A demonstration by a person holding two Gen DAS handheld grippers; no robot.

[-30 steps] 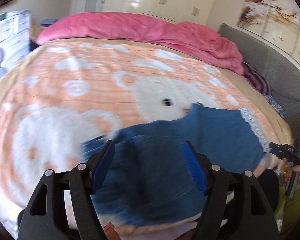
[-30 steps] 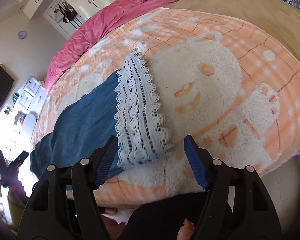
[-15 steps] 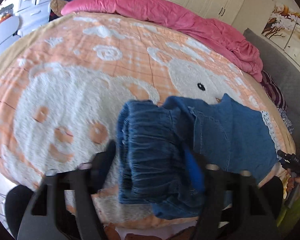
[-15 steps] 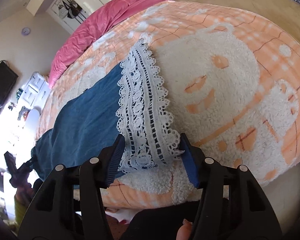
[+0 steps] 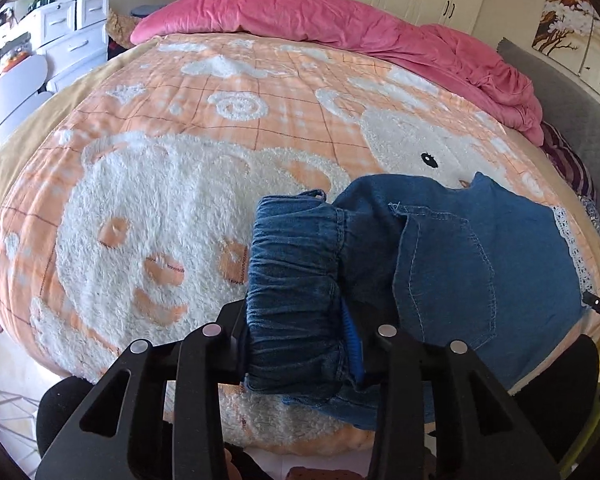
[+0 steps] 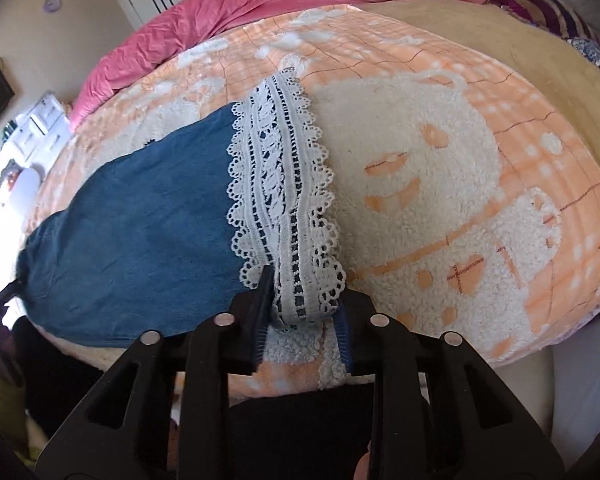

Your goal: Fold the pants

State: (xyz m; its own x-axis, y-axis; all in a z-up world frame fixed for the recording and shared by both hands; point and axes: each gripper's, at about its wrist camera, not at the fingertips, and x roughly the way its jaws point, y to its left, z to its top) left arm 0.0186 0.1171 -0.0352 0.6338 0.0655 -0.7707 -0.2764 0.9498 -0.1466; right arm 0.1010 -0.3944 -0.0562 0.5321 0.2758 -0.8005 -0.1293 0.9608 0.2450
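Observation:
Blue denim pants [image 5: 468,264] with a white lace hem [image 6: 288,184] lie across the near edge of a bed with an orange and white bear blanket [image 5: 172,208]. My left gripper [image 5: 300,332] is shut on the gathered elastic waistband [image 5: 296,280], which bunches up between the fingers. My right gripper [image 6: 304,312] is shut on the near end of the lace hem. The denim leg [image 6: 140,232] stretches left from the lace towards the other gripper.
A pink duvet [image 5: 340,28] is heaped along the far side of the bed. White drawers [image 5: 68,36] stand at the left, wardrobes at the back, a grey headboard [image 5: 572,120] at the right. The bed's near edge [image 6: 480,344] drops off just below both grippers.
Both grippers were open a second ago. The left one closed on the waistband and the right one closed on the lace hem. The waistband is now bunched up.

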